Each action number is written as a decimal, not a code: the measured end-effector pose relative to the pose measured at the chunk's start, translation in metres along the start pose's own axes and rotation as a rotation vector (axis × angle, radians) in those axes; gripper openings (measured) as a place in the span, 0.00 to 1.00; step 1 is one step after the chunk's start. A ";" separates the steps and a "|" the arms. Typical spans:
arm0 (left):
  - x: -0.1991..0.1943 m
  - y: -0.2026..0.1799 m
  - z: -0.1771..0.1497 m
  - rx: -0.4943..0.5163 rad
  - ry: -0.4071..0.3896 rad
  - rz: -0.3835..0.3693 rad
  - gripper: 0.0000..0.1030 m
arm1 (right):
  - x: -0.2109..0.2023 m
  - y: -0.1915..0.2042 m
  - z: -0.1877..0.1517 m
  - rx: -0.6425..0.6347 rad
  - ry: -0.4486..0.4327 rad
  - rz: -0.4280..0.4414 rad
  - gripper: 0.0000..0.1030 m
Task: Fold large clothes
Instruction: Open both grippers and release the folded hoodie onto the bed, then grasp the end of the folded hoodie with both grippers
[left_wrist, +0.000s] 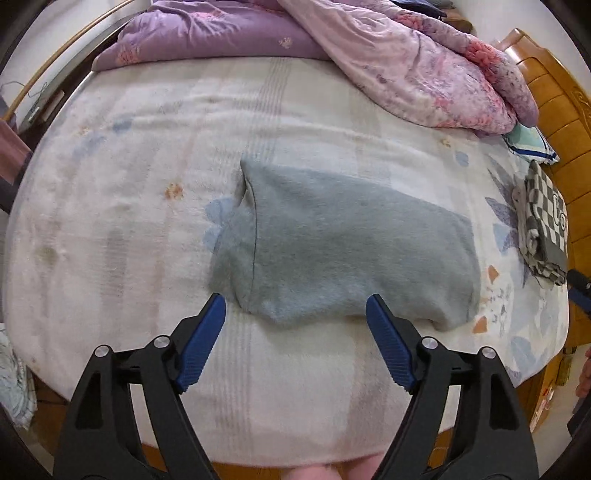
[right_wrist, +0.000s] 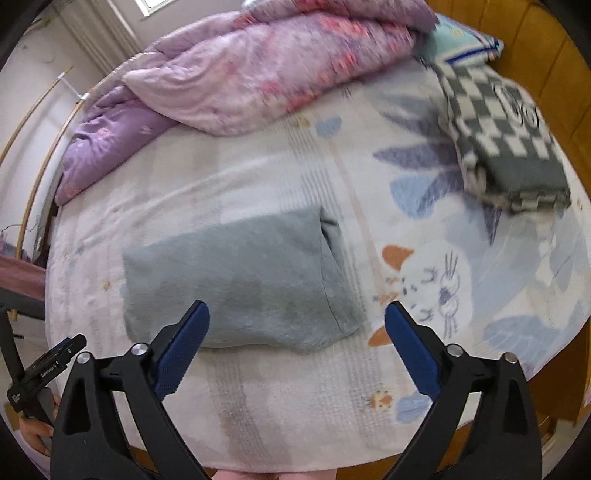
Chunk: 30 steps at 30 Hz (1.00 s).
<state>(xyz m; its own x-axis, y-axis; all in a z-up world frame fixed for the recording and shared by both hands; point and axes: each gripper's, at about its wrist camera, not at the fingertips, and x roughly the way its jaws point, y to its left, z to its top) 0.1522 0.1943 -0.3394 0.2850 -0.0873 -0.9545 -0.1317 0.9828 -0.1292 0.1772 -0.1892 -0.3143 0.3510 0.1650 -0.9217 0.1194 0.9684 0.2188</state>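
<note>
Garment: grey folded garment (left_wrist: 343, 251) lies flat on the bed as a compact block, near the bed's front edge and about midway along it; a seam line runs down one end of it, and that end shows a tucked fold.
Bed: pale fleece blanket (left_wrist: 147, 155) with faded flower and leaf prints covers the mattress and carries the garment; its surface around the garment is smooth.
Left gripper: left gripper (left_wrist: 295, 306) hangs above the garment's front edge, pointing steeply down; its blue pads (left_wrist: 201, 343) stand wide apart with nothing between them, and neither pad touches the cloth.
Right gripper: right gripper (right_wrist: 297, 312) also hangs over the garment's front edge, toward the seamed end; its blue pads (right_wrist: 181, 350) are spread very wide, empty, clear of the fabric.
Quilt: pink and purple floral quilt (left_wrist: 406, 62) is bunched in a heap along the far side of the bed, well apart from the garment.
Checked pile: folded grey-and-white checked garment (right_wrist: 495, 136) sits on the blanket beyond the grey garment's seamed end, near the wooden headboard (left_wrist: 554, 122); the right wrist view shows it blurred.
Pillow: light teal pillow corner with a blue stripe (left_wrist: 532, 144) peeks out between the quilt and the checked pile.
Person: fingers of a hand (right_wrist: 35, 430) show at the lower left rim of the right wrist view, wrapped round the other gripper's black handle.
</note>
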 end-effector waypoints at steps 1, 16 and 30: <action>-0.012 -0.008 0.001 0.017 -0.002 0.001 0.77 | -0.010 0.002 0.002 -0.020 -0.015 0.001 0.92; -0.066 -0.099 0.021 0.098 -0.051 0.005 0.87 | -0.055 -0.029 0.008 -0.084 -0.225 0.244 0.92; 0.040 -0.135 0.069 0.132 0.007 0.058 0.87 | 0.141 -0.068 0.103 -0.123 0.039 0.399 0.83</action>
<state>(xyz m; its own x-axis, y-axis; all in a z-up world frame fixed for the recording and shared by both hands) 0.2465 0.0692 -0.3415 0.2735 -0.0308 -0.9614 -0.0214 0.9990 -0.0381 0.3142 -0.2506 -0.4264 0.3114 0.5363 -0.7845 -0.1317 0.8419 0.5232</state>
